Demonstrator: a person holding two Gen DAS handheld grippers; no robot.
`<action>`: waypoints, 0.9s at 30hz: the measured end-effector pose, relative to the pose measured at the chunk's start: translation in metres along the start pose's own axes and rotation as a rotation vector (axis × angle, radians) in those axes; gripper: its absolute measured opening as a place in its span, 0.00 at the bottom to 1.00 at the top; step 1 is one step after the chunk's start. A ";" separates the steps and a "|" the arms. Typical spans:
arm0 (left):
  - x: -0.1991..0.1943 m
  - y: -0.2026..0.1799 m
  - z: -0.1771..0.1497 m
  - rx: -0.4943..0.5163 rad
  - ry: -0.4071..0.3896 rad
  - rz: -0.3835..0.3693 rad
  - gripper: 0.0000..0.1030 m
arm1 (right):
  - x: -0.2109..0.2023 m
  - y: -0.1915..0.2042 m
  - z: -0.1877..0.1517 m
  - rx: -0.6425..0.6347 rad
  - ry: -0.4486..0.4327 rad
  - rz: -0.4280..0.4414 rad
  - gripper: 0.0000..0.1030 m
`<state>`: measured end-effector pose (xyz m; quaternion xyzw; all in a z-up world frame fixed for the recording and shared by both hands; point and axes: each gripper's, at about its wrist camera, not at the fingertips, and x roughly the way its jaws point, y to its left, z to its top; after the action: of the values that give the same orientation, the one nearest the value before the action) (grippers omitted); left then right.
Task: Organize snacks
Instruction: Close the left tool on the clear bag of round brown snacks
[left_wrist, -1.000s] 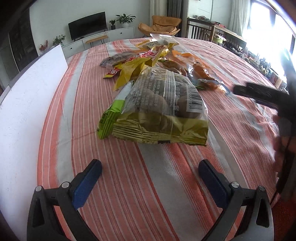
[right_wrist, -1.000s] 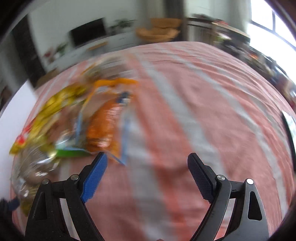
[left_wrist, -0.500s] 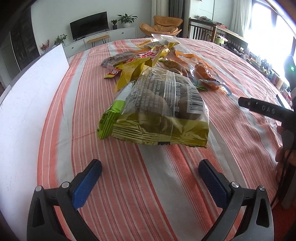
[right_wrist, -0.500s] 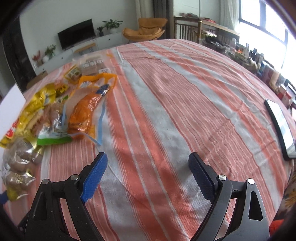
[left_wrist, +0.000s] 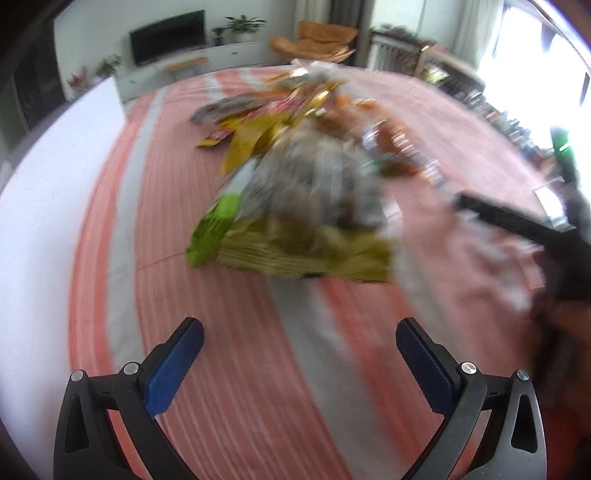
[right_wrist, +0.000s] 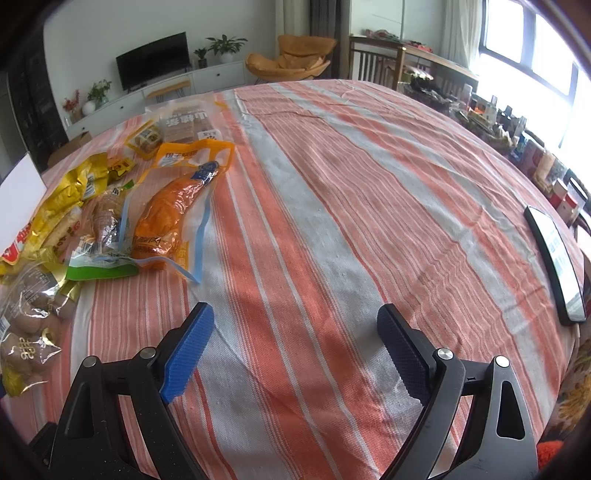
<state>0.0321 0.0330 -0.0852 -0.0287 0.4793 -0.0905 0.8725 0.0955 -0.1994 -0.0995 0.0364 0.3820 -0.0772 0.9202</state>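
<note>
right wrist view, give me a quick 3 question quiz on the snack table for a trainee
1. True or false: the right gripper holds a snack.
2. Which side of the striped tablecloth has the snack pile: A left, B right?
3. Fill in: the orange sausage pack lies next to a pack with a ____ bottom edge.

Key: 1 false, its jaws are open and empty. 2 A. 3 green.
</note>
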 end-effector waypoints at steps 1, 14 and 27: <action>-0.009 0.001 0.004 -0.001 -0.025 -0.023 1.00 | 0.000 0.000 0.000 0.000 0.000 -0.001 0.90; 0.022 -0.014 0.076 0.150 0.018 0.085 0.76 | 0.000 -0.001 -0.001 -0.002 -0.001 -0.001 0.90; -0.035 -0.014 -0.006 0.162 0.005 0.031 0.82 | 0.002 0.000 0.001 -0.004 -0.001 -0.002 0.90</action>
<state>0.0071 0.0264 -0.0579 0.0498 0.4730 -0.1156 0.8720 0.0977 -0.2001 -0.1005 0.0343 0.3817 -0.0775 0.9204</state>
